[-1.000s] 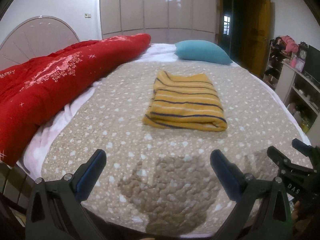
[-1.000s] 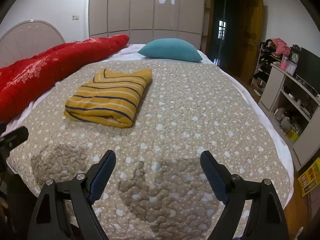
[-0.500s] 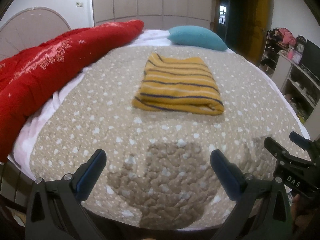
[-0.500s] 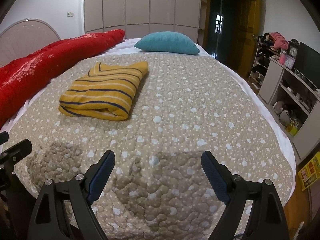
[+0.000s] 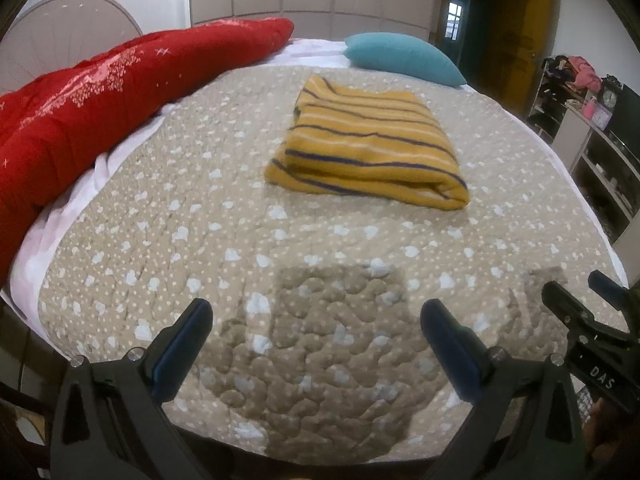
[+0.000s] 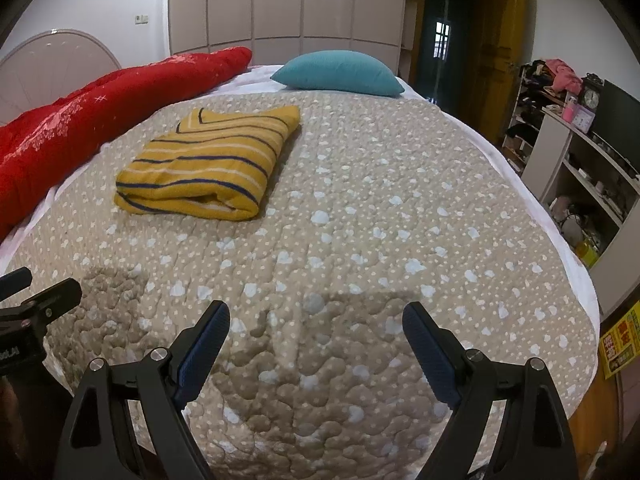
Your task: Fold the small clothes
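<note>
Folding looks finished: striped top (image 5: 370, 152) lies squared mid-quilt (image 5: 200, 240), and left gripper (image 5: 316, 338) and right gripper (image 6: 316, 340) hover near it, jaws spread, empty.

folded sweater (image 5: 370, 148) on quilt (image 5: 248, 240) — pillow (image 5: 400, 58) behind, duvet (image 5: 100, 104) left

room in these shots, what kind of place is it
A home bedroom, most likely: a quilted bed with a teal pillow, a red duvet and wardrobe doors behind.
</note>
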